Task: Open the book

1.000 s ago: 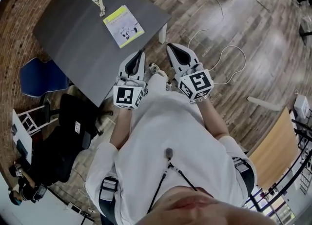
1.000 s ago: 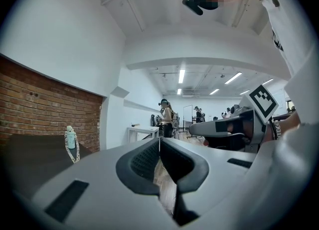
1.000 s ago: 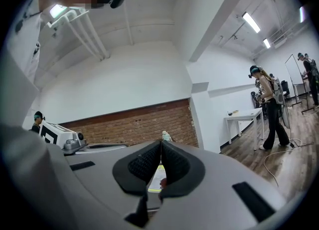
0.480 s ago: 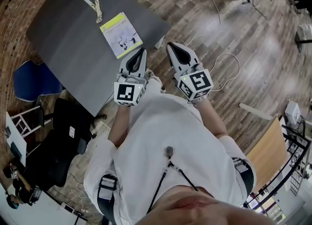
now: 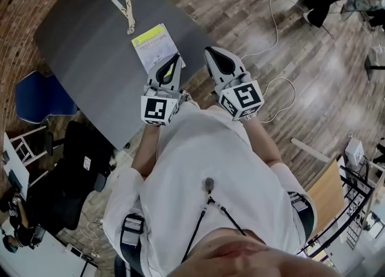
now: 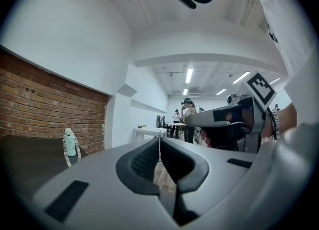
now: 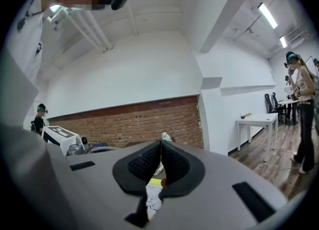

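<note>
book (image 5: 155,44): closed, cover up, laid flat on the table (image 5: 90,65) near the table's corner closest to the person.
left gripper (image 5: 175,59): held above the table's near edge, over the book's lower end; jaws together, nothing between them.
right gripper (image 5: 210,51): held just off the table's near corner; jaws together, nothing gripped.
risk: a thin book so close to the table's edge could be slid off if nudged by closed jaws instead of pinched; its cover could be creased.
</note>
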### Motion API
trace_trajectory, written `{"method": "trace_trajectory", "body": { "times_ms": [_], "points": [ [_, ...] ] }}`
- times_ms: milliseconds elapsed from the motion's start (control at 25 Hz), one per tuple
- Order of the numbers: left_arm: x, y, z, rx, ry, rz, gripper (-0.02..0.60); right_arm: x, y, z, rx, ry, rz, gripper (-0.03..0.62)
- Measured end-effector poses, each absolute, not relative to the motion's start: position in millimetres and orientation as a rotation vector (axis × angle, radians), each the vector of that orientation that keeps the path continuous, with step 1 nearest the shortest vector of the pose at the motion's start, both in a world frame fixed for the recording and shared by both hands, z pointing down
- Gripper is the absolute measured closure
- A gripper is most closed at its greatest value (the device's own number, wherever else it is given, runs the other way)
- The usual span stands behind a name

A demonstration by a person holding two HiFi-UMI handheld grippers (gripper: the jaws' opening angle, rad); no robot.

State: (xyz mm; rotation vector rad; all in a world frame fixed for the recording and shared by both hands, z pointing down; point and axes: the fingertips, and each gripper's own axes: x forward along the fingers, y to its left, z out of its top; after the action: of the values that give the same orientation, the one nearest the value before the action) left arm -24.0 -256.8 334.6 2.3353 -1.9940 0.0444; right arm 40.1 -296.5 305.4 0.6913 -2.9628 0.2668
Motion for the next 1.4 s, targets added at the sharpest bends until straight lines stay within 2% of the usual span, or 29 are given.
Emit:
{"method": "trace_trajectory", "body": {
  "times_ms": [320,600,960,1400],
  "points": [
    [-82.5,-264.3,361.8,2.21,-2.069,0.091,0.554,-27.8,-315.6,317.2,0.554,-2.97,0.289,0.557],
    [-107.5,-273.6,405.8,2.146,-2.053,0.213,0.554,-71.4,-326.4,340.2,0.449,-2.95,0.314,0.557],
    [-103.5,-294.8,462.6,2.119,-2.002,0.285,0.554,-75.5,-348.3,371.1,0.371,-2.923,0.35,0.557],
    [-92.7,-312.2,561.8,2.001,-1.911,0.554,0.554,-84.9,-380.5,405.0,0.257,-2.892,0.395,0.557]
  ]
}}
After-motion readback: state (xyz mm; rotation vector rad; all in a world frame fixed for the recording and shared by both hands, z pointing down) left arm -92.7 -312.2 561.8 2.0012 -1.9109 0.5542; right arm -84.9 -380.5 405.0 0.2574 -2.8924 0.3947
